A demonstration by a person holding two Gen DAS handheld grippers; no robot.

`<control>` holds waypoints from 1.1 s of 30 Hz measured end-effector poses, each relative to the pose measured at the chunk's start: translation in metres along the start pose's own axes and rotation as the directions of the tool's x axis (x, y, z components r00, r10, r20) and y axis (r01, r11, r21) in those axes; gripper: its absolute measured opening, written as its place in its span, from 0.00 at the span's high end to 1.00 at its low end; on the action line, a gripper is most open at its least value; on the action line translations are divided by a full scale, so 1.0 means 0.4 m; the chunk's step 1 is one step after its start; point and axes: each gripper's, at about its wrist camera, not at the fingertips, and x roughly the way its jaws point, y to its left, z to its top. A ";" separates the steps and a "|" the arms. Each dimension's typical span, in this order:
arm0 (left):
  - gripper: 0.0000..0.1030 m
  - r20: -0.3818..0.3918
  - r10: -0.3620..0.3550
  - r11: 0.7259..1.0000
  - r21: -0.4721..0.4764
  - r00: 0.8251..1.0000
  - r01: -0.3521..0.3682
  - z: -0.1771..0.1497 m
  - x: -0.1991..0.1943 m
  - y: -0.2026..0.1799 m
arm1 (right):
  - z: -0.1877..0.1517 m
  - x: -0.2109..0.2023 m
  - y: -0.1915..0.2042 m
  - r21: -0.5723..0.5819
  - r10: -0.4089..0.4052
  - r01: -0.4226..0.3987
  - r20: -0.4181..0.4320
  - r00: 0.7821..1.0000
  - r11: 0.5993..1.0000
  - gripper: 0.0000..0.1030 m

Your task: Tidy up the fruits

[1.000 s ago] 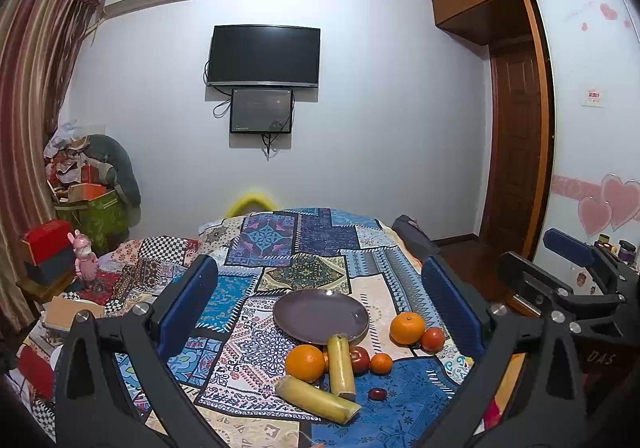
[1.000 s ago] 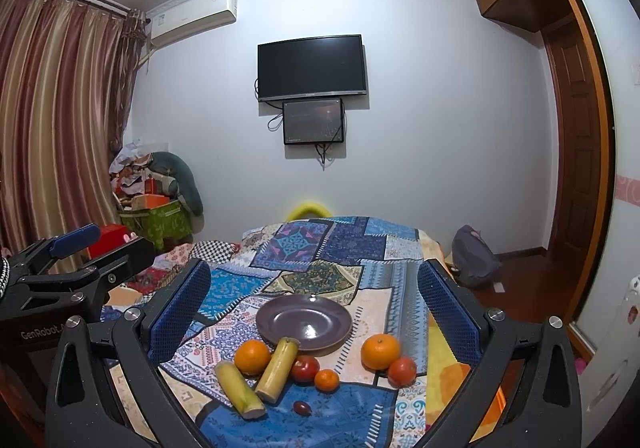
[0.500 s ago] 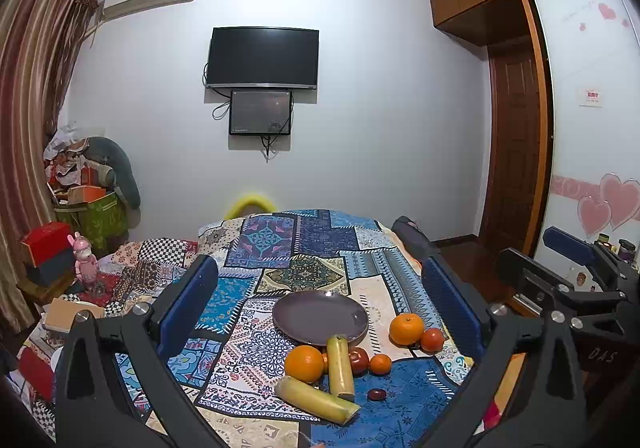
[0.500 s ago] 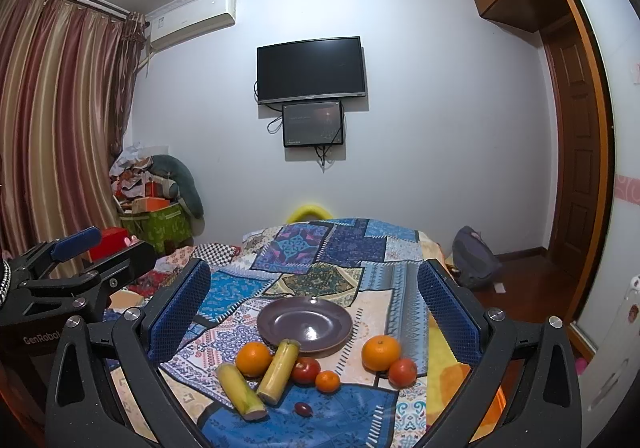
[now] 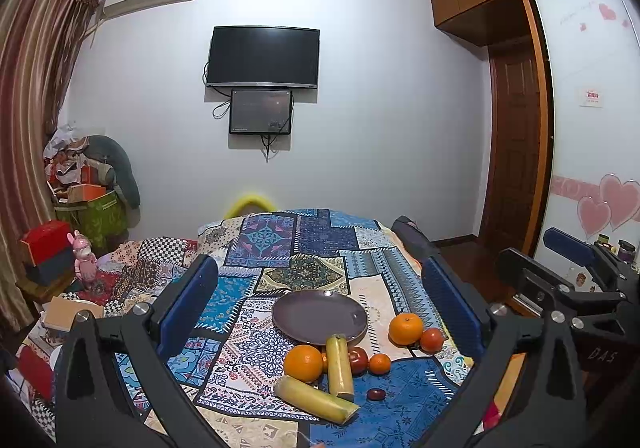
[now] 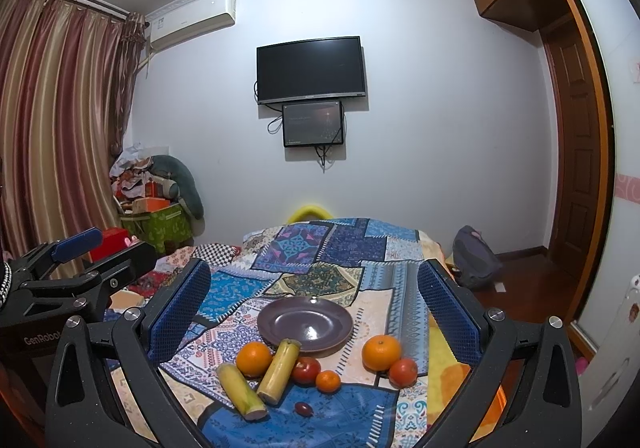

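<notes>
An empty purple plate (image 5: 319,317) (image 6: 305,323) lies on the patchwork cloth. In front of it sit two yellow-green sugarcane pieces (image 6: 279,370) (image 6: 240,391), an orange (image 6: 253,358), a red apple (image 6: 306,369), a small tangerine (image 6: 328,381) and a dark jujube (image 6: 303,408). To the right are another orange (image 6: 381,352) and a red tomato (image 6: 403,371). My left gripper (image 5: 324,308) is open and held above and short of the fruit. My right gripper (image 6: 314,308) is also open with nothing between its blue pads.
The patchwork cloth (image 6: 340,252) covers a table that runs toward the white wall. Boxes and a pink toy (image 5: 84,260) crowd the left side. A dark bag (image 6: 474,260) lies on the wooden floor at right, near the wardrobe (image 5: 588,136).
</notes>
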 end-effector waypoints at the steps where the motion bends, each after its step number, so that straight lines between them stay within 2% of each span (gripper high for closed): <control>1: 0.00 0.000 0.001 1.000 0.001 1.000 -0.001 0.000 0.000 0.000 | 0.000 0.000 0.000 0.000 0.000 0.000 0.000 1.000 1.000 0.00; 12: 0.00 -0.005 0.004 1.000 -0.004 1.000 -0.004 -0.006 0.017 0.006 | -0.012 0.022 -0.011 0.015 -0.007 0.008 -0.027 1.000 1.000 0.00; 16: 0.13 -0.036 0.006 1.000 -0.011 0.999 -0.006 -0.013 0.041 0.015 | -0.022 0.041 -0.026 0.025 -0.012 0.014 -0.055 0.998 1.000 0.01; 20: 0.22 -0.101 0.009 1.000 -0.015 0.995 -0.010 -0.031 0.085 0.029 | -0.033 0.061 -0.045 0.029 -0.011 0.014 -0.096 0.995 0.999 0.12; 23: 0.28 -0.166 0.006 1.000 -0.018 0.986 -0.009 -0.051 0.127 0.044 | -0.047 0.088 -0.062 0.027 -0.014 0.018 -0.144 0.989 0.999 0.20; 29: 0.37 -0.292 -0.003 1.000 -0.025 0.956 -0.004 -0.107 0.213 0.071 | -0.084 0.146 -0.108 0.056 0.002 0.013 -0.259 0.966 0.998 0.35; 33: 0.38 -0.371 -0.029 0.999 -0.046 0.928 0.013 -0.147 0.274 0.089 | -0.106 0.174 -0.137 0.068 0.006 0.017 -0.321 0.947 0.998 0.37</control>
